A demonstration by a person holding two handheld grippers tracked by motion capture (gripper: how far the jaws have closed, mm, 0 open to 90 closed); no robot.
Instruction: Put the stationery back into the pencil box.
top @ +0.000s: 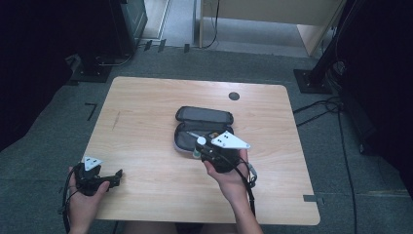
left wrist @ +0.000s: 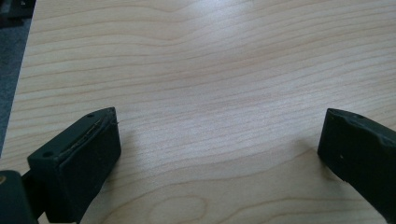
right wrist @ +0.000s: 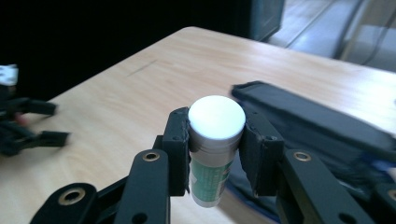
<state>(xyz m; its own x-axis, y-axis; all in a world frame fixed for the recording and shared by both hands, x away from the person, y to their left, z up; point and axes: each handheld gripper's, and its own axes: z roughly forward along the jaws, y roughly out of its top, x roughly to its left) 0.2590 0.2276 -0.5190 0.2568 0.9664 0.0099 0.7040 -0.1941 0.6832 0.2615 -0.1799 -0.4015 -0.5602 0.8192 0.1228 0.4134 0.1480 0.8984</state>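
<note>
The right gripper [right wrist: 215,154] was clamped on a white-capped tube [right wrist: 214,144] above the open pencil case [top: 202,127], insertion remaining, while the left gripper [left wrist: 219,154] rested open on the table [top: 146,126].

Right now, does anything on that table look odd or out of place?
Nothing stands out. The black case lies open on the table, and the right hand-held gripper holds a white-capped tube upright beside it. Nothing looks spilled or damaged.

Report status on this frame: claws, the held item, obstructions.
Right claw shut on white-capped tube, beside open black case. Left claw open, over bare table. Nothing in the way.
</note>
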